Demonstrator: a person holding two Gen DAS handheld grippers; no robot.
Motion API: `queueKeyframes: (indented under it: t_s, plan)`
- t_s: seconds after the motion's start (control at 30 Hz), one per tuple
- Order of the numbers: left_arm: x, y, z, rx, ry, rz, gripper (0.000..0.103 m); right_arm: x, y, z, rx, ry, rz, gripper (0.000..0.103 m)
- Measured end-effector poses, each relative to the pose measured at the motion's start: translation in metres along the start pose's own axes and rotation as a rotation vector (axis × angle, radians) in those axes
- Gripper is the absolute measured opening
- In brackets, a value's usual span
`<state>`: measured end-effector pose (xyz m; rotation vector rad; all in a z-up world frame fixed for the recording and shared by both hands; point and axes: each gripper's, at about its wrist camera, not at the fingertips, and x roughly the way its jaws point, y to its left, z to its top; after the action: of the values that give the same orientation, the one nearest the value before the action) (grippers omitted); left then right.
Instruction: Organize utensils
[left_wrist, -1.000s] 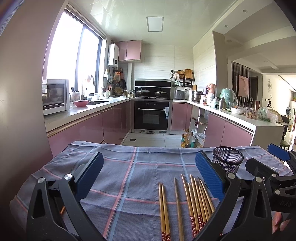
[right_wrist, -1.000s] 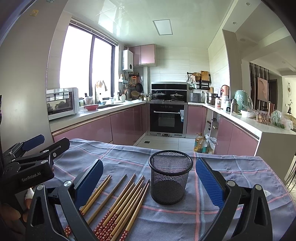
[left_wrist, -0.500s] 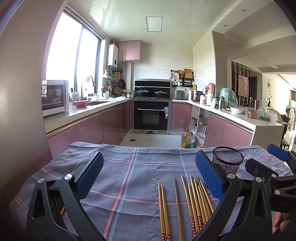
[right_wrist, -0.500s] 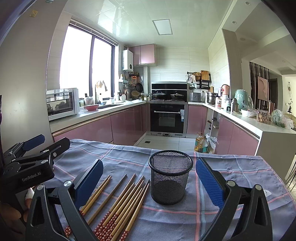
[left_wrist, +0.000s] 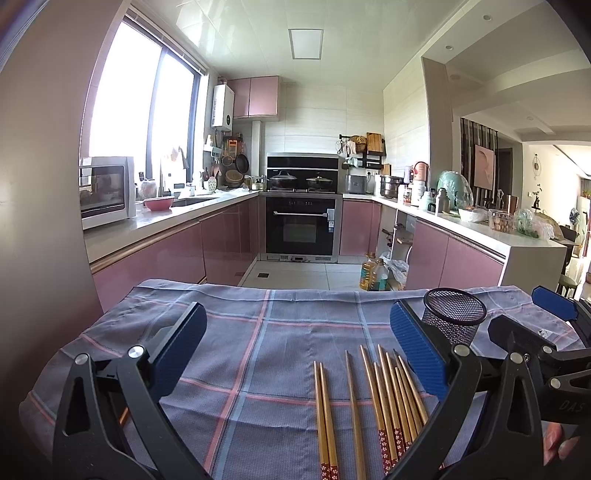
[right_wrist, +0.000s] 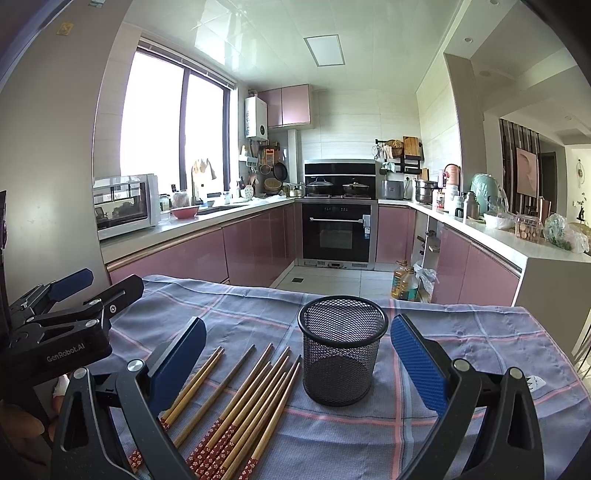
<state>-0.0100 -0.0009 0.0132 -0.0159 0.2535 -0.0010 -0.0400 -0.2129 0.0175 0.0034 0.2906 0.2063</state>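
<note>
Several wooden chopsticks (right_wrist: 251, 402) with red patterned ends lie side by side on the checked cloth; they also show in the left wrist view (left_wrist: 388, 402). A black mesh holder (right_wrist: 341, 354) stands upright and empty just right of them, also seen in the left wrist view (left_wrist: 455, 317). My right gripper (right_wrist: 295, 354) is open and empty, hovering above the cloth with the holder between its fingers in the image. My left gripper (left_wrist: 295, 347) is open and empty, left of the chopsticks. The left gripper appears in the right wrist view (right_wrist: 70, 295), the right gripper in the left wrist view (left_wrist: 532, 317).
The table carries a grey-blue checked cloth (left_wrist: 258, 332) with its far edge toward the kitchen floor. Beyond are pink cabinets, an oven (right_wrist: 336, 232) and oil bottles (right_wrist: 404, 284) on the floor. A wall stands close on the left.
</note>
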Motion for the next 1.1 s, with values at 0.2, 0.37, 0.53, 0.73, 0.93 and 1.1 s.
queueKeyframes:
  t_s: [0.2,0.37,0.53,0.73,0.93,1.1]
  plan:
    - [0.005,0.001,-0.001,0.004,0.024,-0.007,0.098,0.005,-0.004,0.0,0.014,0.036,0.019,0.097]
    - [0.014,0.005,-0.005,-0.002,0.079,-0.022,0.098,0.013,-0.003,-0.006,0.011,0.098,0.056,0.097]
    - [0.028,0.009,-0.011,0.012,0.153,-0.04,0.098,0.032,-0.002,-0.018,0.002,0.223,0.098,0.092]
    - [0.053,0.016,-0.024,0.04,0.288,-0.075,0.096,0.062,-0.006,-0.038,0.032,0.415,0.128,0.068]
    - [0.086,0.011,-0.047,0.106,0.459,-0.117,0.077,0.078,0.003,-0.051,0.018,0.525,0.151,0.042]
    - [0.105,0.007,-0.065,0.126,0.544,-0.152,0.063,0.087,-0.001,-0.058,0.047,0.577,0.154,0.032]
